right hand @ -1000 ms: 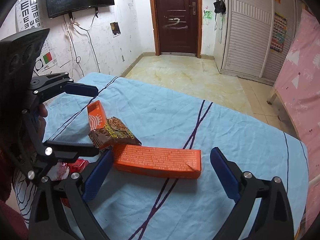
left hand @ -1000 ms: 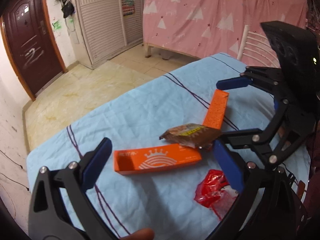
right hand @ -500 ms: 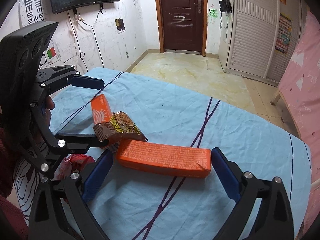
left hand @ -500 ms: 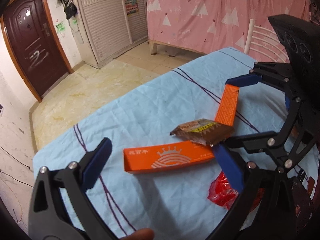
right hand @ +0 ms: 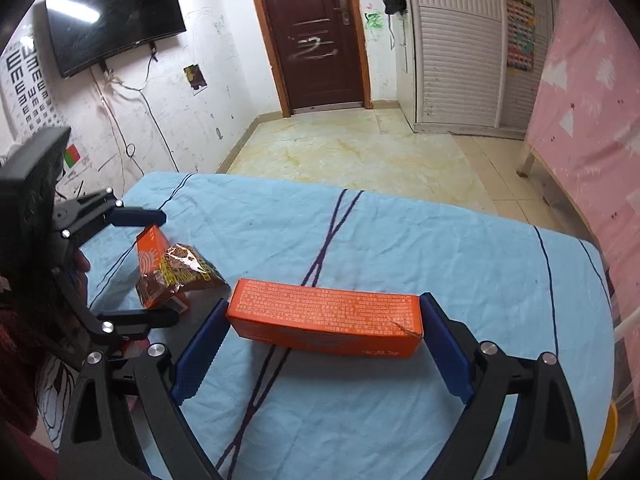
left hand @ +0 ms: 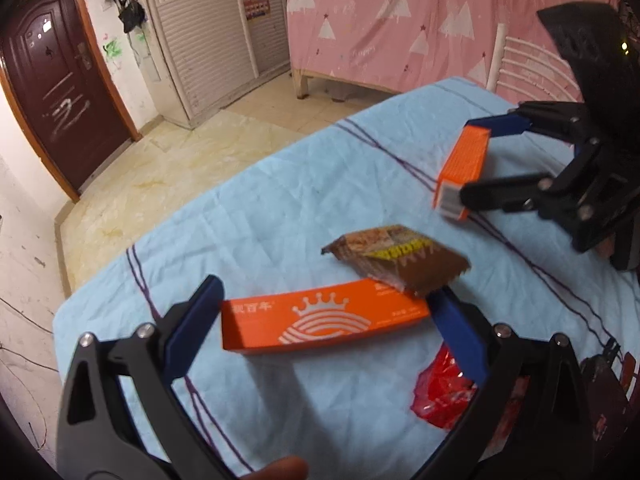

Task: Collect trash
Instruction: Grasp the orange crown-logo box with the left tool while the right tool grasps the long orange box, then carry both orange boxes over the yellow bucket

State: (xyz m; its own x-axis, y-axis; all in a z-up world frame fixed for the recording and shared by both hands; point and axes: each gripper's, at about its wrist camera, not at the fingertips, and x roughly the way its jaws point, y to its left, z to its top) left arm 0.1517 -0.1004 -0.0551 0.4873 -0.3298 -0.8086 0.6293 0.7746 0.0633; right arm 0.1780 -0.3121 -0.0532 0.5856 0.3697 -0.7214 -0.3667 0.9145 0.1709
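Two long orange boxes lie on the light blue tablecloth [left hand: 280, 200]. In the left wrist view my left gripper [left hand: 328, 328] spans the crown-printed box [left hand: 320, 322] end to end, fingers at both ends. A brown snack wrapper [left hand: 400, 256] rests on that box's far end. A red wrapper [left hand: 444, 392] lies at the lower right. In the right wrist view my right gripper [right hand: 320, 344] spans the other orange box [right hand: 324, 316] lengthwise, fingers touching both ends. That box [left hand: 464, 168] looks raised off the cloth in the left wrist view. The wrapper [right hand: 180, 272] and left gripper [right hand: 148, 268] show at left.
The table's far edge drops to a tiled floor [right hand: 352, 152]. A pink curtain [left hand: 420, 20] and a white chair back [left hand: 532, 76] stand behind the table. A dark door [right hand: 316, 32] and a wall screen [right hand: 112, 16] are across the room.
Both grippers have narrowed from wide open onto their orange boxes. The right gripper's box has come up and away from the snack wrapper. The wrapper has stayed on the left box.
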